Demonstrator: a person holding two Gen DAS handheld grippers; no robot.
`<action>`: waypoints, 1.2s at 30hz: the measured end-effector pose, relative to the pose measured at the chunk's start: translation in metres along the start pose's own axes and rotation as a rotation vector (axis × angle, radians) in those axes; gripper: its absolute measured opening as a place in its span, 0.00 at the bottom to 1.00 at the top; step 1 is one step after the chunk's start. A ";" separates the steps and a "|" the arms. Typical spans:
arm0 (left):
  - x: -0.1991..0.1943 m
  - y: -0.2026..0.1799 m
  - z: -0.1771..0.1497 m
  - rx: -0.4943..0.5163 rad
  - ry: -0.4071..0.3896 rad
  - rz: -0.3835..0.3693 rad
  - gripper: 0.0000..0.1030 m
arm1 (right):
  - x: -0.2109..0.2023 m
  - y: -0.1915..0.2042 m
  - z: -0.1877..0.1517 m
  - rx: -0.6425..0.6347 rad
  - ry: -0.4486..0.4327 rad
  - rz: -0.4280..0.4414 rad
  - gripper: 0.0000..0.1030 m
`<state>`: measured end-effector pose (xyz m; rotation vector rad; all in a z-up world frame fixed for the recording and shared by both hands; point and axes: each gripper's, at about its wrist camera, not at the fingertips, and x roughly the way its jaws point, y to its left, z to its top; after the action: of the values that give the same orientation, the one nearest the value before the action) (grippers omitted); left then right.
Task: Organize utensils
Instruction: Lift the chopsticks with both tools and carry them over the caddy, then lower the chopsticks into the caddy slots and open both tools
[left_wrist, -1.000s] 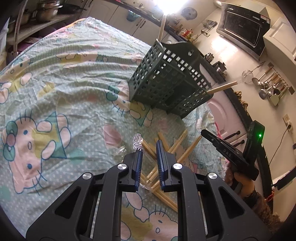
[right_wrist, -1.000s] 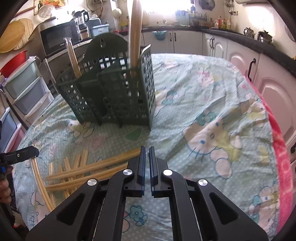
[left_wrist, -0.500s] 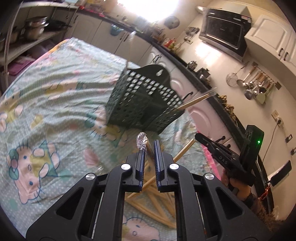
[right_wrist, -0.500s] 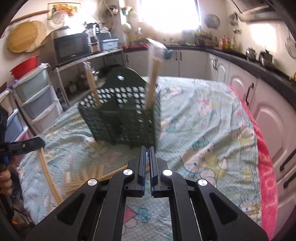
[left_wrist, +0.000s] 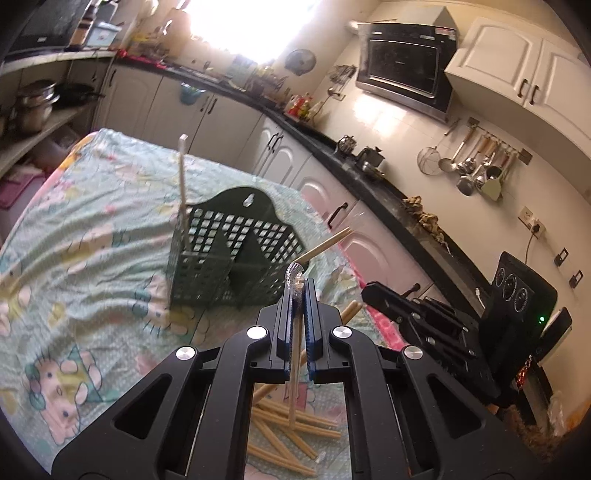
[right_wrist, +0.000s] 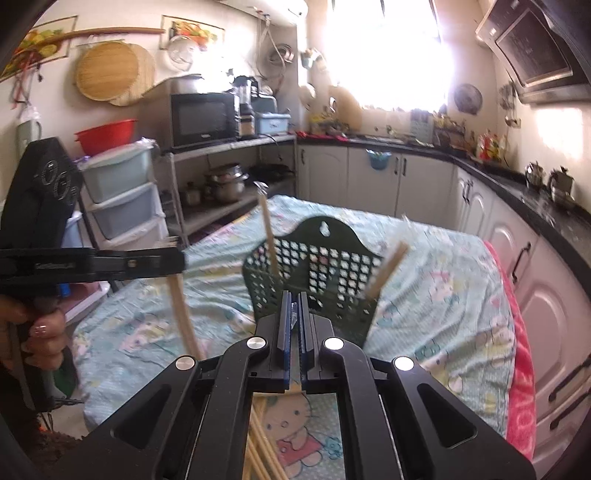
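Note:
A dark green perforated utensil holder (left_wrist: 229, 258) stands on the table; it also shows in the right wrist view (right_wrist: 314, 266), with two wrapped chopstick pairs (left_wrist: 181, 192) standing in it. My left gripper (left_wrist: 295, 291) is shut on a plastic-wrapped chopstick pair (left_wrist: 293, 369), lifted above the table and hanging down below the fingers. In the right wrist view the left gripper (right_wrist: 177, 260) holds that chopstick pair (right_wrist: 183, 317) at left. My right gripper (right_wrist: 292, 306) is shut with a scrap of clear wrapper between its jaws. Several loose chopsticks (left_wrist: 291, 428) lie on the cloth.
The table carries a mint cartoon-print cloth (left_wrist: 85, 258) with a pink edge (right_wrist: 521, 369). Kitchen counters and cabinets (left_wrist: 332, 192) run beyond the table. A shelf rack with pots and plastic drawers (right_wrist: 122, 195) stands at the left.
My left gripper closed on a wrapped chopstick pair and lifted it off the pile. Both grippers rose and tilted up, so the holder now looks farther and lower.

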<state>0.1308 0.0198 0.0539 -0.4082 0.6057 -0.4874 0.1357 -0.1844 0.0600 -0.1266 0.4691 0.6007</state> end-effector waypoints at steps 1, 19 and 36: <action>-0.001 -0.003 0.003 0.009 -0.004 -0.002 0.03 | -0.002 0.002 0.003 -0.007 -0.008 0.003 0.03; -0.013 -0.038 0.041 0.133 -0.068 -0.008 0.03 | -0.038 0.007 0.054 -0.046 -0.149 -0.014 0.03; -0.034 -0.054 0.100 0.195 -0.211 0.038 0.03 | -0.055 -0.007 0.115 -0.066 -0.283 -0.083 0.03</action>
<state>0.1519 0.0163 0.1710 -0.2582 0.3579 -0.4560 0.1442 -0.1898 0.1876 -0.1215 0.1692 0.5428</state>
